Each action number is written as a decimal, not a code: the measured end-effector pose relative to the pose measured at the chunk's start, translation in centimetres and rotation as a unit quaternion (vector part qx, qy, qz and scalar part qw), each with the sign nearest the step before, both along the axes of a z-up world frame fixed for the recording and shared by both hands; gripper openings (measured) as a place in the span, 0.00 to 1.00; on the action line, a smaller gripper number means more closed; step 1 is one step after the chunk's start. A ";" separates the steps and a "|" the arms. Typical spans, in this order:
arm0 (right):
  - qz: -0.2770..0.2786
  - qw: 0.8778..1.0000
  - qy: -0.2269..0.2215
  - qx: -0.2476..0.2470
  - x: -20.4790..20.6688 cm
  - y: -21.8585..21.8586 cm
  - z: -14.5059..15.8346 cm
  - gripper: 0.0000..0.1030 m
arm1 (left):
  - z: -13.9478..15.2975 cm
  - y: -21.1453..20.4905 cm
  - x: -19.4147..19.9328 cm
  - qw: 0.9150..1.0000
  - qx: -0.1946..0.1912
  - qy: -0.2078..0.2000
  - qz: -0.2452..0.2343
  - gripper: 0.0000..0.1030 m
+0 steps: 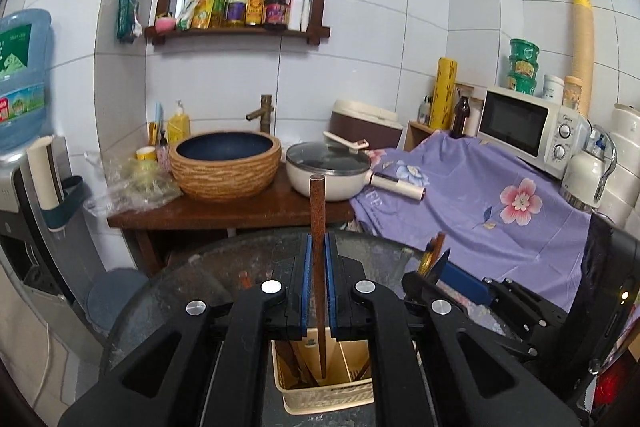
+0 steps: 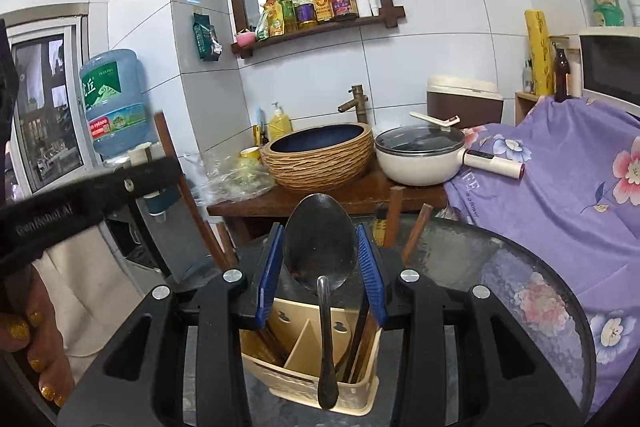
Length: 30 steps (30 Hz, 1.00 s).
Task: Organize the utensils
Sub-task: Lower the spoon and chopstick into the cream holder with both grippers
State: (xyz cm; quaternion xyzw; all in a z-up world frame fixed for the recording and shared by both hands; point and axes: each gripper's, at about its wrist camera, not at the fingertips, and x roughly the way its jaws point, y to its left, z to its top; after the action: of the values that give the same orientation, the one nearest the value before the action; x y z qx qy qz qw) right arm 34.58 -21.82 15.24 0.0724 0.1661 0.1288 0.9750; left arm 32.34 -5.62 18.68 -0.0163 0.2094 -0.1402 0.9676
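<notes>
My left gripper is shut on a brown wooden chopstick held upright. Its lower tip hangs inside the cream utensil holder, which has several brown chopsticks in its left compartment. My right gripper is shut on a metal spoon, its blue pads against the bowl's edges. The spoon's bowl points up and its handle hangs down in front of the cream utensil holder. More chopsticks stand in the holder behind the spoon. The right gripper's body also shows in the left wrist view.
The holder stands on a round glass table. Beyond it are a wooden counter with a basin and a white lidded pot, a purple flowered cloth, a microwave and a water dispenser.
</notes>
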 end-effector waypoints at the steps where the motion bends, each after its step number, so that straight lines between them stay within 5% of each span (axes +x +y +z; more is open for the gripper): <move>1: -0.003 1.000 -0.004 0.005 0.0 -0.1 -0.1 0.37 | -0.4 0.0 0.0 1.000 0.002 0.002 0.001 0.06; 10: 0.004 0.999 -0.041 0.002 -0.5 0.7 3.8 0.37 | -2.3 0.1 0.3 1.000 0.012 0.013 0.004 0.06; 30: -0.013 0.998 0.040 -0.040 0.0 0.8 -5.6 0.37 | -7.2 0.6 0.6 0.998 0.019 0.062 -0.007 0.05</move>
State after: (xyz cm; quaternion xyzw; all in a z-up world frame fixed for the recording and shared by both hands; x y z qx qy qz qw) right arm 34.57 -21.05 9.63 0.0410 0.2090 0.1065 0.9712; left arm 32.95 -5.06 11.44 -0.0050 0.2715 -0.1413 0.9520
